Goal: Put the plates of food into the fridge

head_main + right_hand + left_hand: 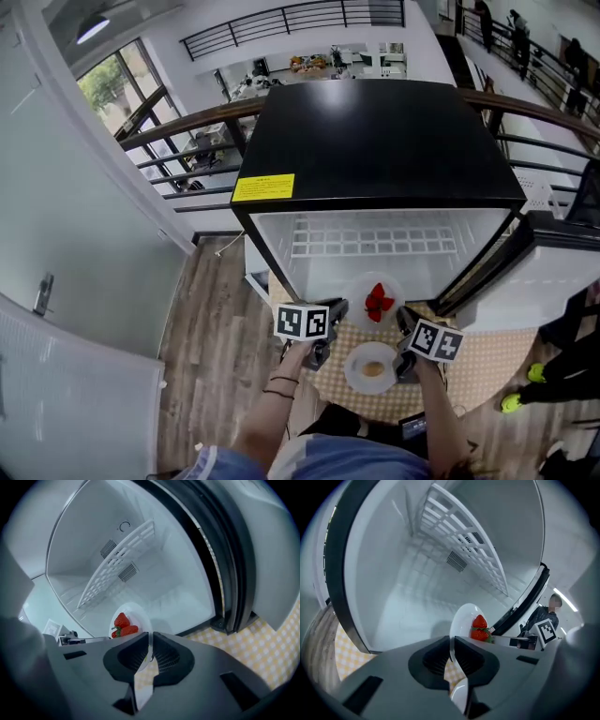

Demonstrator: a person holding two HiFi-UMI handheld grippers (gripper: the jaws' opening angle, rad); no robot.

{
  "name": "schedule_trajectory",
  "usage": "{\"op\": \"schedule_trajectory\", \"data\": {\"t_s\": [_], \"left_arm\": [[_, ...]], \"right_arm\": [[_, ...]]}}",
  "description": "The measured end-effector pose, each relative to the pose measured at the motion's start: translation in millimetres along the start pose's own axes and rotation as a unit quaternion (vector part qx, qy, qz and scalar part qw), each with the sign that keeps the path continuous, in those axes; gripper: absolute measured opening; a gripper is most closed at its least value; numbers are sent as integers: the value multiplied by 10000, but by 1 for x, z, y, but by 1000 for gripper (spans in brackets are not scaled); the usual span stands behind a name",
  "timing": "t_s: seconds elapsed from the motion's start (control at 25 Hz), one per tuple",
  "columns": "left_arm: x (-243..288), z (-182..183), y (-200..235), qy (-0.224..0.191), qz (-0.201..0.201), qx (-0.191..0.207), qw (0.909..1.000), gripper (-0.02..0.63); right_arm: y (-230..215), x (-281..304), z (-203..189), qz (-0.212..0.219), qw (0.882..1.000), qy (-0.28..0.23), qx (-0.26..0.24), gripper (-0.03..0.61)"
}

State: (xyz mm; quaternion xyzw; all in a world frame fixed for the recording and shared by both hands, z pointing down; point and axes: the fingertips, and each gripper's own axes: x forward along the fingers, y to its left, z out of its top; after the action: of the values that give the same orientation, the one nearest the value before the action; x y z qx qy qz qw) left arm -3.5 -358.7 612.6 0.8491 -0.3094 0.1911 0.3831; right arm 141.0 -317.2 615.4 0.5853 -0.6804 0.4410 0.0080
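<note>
At 9 o'clock of the held plate [372, 367], the left claw [451, 642] is clenching that plate's white rim, its pads biting only a thin edge. The plate is carrying a pale brown round of food and is hanging between the two claws above the checked worktop [487, 367], just in front of the open fridge [375, 141]. At its 12 o'clock, the strawberry plate [378, 302] is already sitting on the fridge floor, close to the front lip. At 3 o'clock the right claw [150, 640] is gripping the opposite rim in the same way. Further right, the open door [534, 286] is standing beside the opening.

As I am judging it, the main danger is coming from that two-point hold. If one hand is dipping, twisting or drifting away from the other, the smooth rim may be slipping out of the pads and the food sliding off. Going in low, the plate may be catching the fridge's front lip. Going straight toward 12 o'clock, it may be knocking the strawberry plate, so it is needing a spot beside or behind that one. The right claw is also working near the door's seal.

The head view is showing the food on the held plate and both claws flanking it, which neither gripper view gives, since each is seeing that rim edge-on. The gripper views are showing the pads' bite, the wire shelf [115, 566] and the depth behind the strawberries. Only the right gripper view is showing the door seal up close.
</note>
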Motion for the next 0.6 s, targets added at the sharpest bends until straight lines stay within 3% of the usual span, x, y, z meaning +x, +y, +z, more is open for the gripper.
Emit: {"op": "schedule_trajectory", "data": {"t_s": [0.28,0.6], "left_arm": [[17,20,38,-291,425,-410,9978,43],[38,45,50,-344,1163,-2,9926,43]], "right_arm": [[0,51,23,-419,9988,-266,16,38],[-12,82,42,-676,9969,-392,-19,38]]}}
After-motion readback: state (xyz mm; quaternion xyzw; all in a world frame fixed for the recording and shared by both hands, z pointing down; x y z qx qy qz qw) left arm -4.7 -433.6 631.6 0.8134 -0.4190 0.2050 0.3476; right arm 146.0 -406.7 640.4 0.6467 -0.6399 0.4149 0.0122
